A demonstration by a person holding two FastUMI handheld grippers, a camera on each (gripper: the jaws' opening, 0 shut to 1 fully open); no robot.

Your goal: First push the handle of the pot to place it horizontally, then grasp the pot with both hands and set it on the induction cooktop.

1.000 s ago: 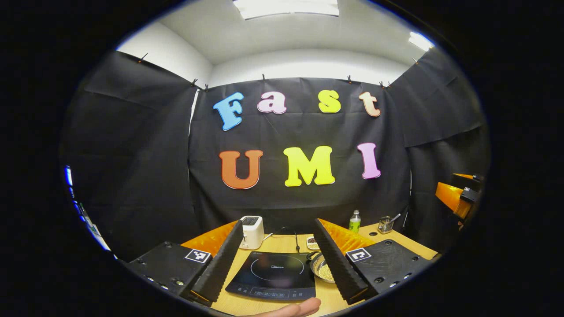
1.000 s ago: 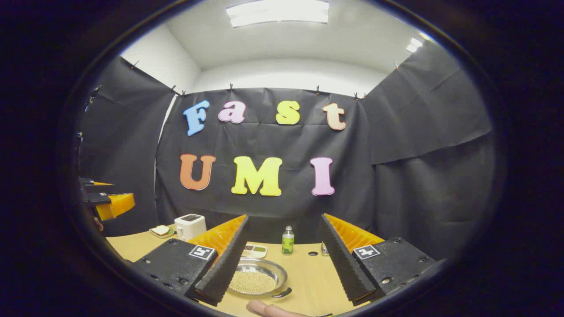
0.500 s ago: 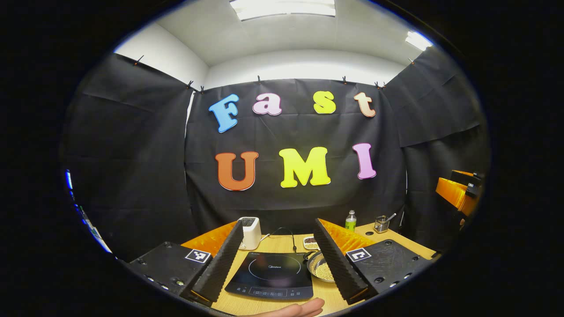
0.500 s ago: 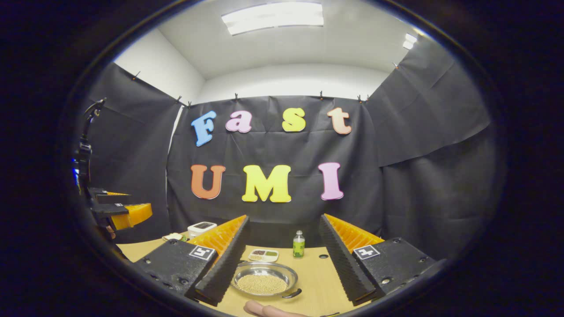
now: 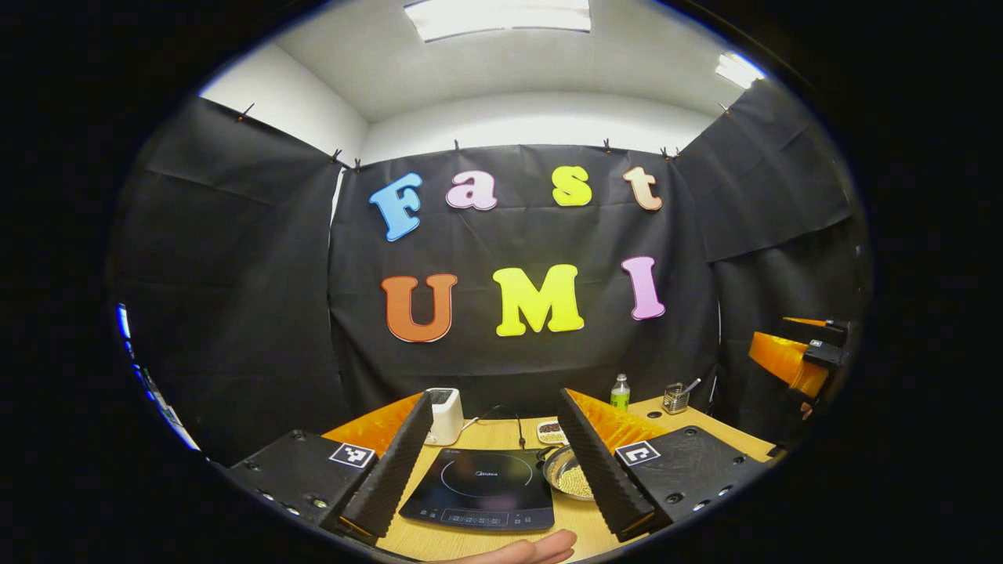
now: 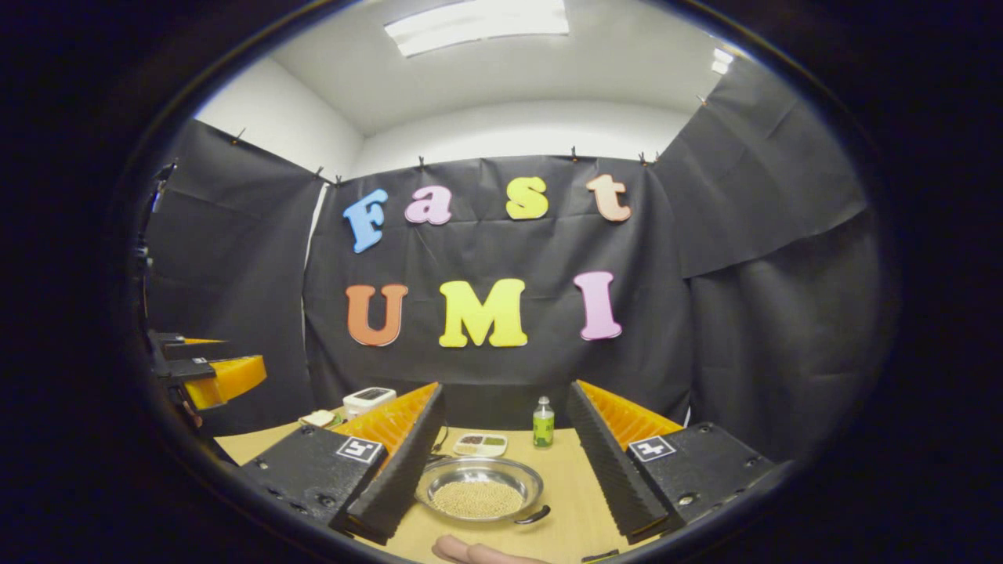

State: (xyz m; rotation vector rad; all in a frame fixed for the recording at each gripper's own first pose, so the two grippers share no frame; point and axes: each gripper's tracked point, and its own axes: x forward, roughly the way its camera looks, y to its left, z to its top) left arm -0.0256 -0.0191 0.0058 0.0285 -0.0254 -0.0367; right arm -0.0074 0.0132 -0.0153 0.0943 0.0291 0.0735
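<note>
Pot (image 6: 479, 491) full of small beads sits on the bench (image 6: 564, 501) between your right tongs (image 6: 501, 478), which stand wide apart and hold nothing. Your left tongs (image 5: 494, 462) also gape above the induction cooktop (image 5: 479, 489), with the pot just right of it.

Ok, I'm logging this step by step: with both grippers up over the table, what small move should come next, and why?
Probably lower the right gripper toward the pot's handle. Its fingers are spread and hold nothing, and the pot with small yellow beads sits on the table just ahead of them, beside the induction cooktop and not on it. The handle points toward the near right, so pushing it comes first.
</note>
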